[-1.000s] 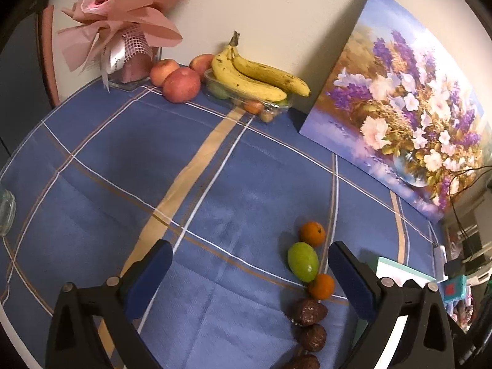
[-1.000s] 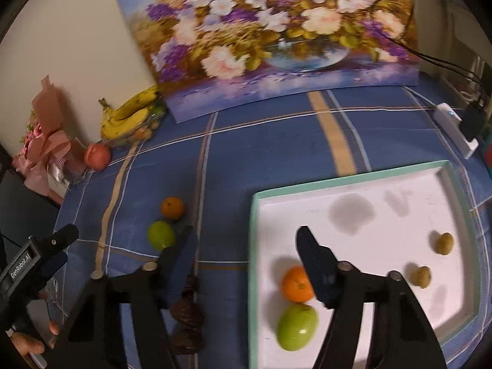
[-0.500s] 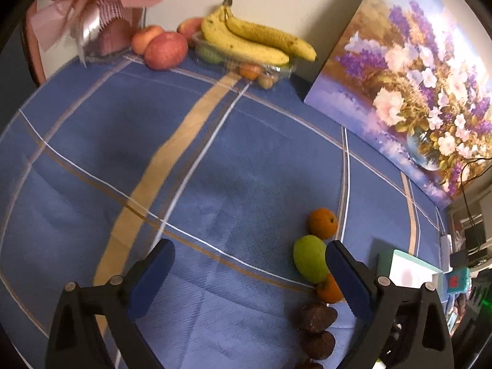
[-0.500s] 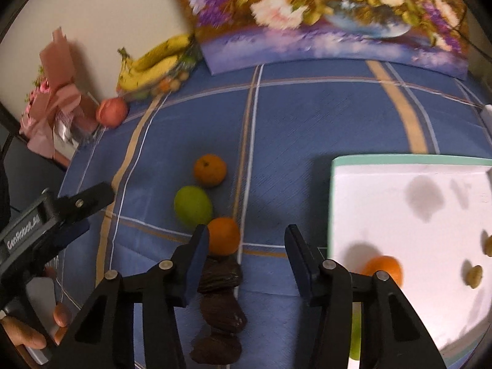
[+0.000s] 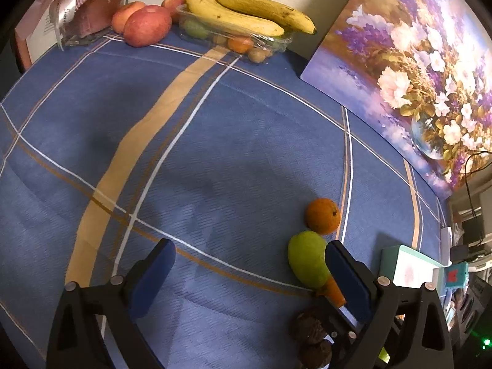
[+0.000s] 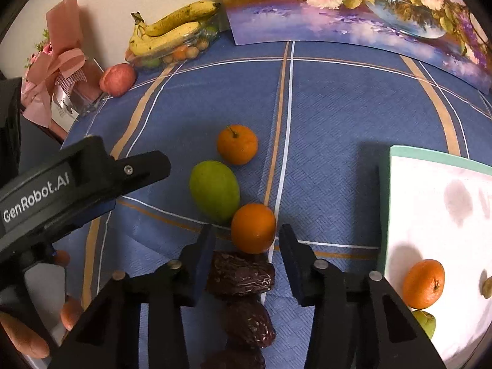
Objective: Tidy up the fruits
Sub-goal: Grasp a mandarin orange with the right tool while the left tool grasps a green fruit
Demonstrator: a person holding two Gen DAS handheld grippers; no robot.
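On the blue checked cloth lie an orange (image 6: 237, 144), a green mango (image 6: 214, 190), a second orange (image 6: 253, 227) and several dark wrinkled fruits (image 6: 240, 275) in a row. My right gripper (image 6: 247, 238) is open, its jaws either side of the near orange, low over the dark fruits. The white tray (image 6: 430, 215) at the right holds an orange (image 6: 423, 283), a green fruit (image 6: 426, 323) and a small brown fruit. My left gripper (image 5: 247, 264) is open and empty over the cloth, left of the mango (image 5: 307, 263) and far orange (image 5: 322, 215).
Bananas (image 5: 246, 9) on a clear box of small fruits, apples (image 5: 147, 24) and a pink wrapped bouquet (image 6: 58, 70) stand along the back wall. A flower painting (image 5: 409, 70) leans on the wall at the right. Cables and devices sit past the tray.
My right gripper has moved left from over the tray to the fruit row and now straddles the near orange. My left gripper has moved forward and lower over the cloth.
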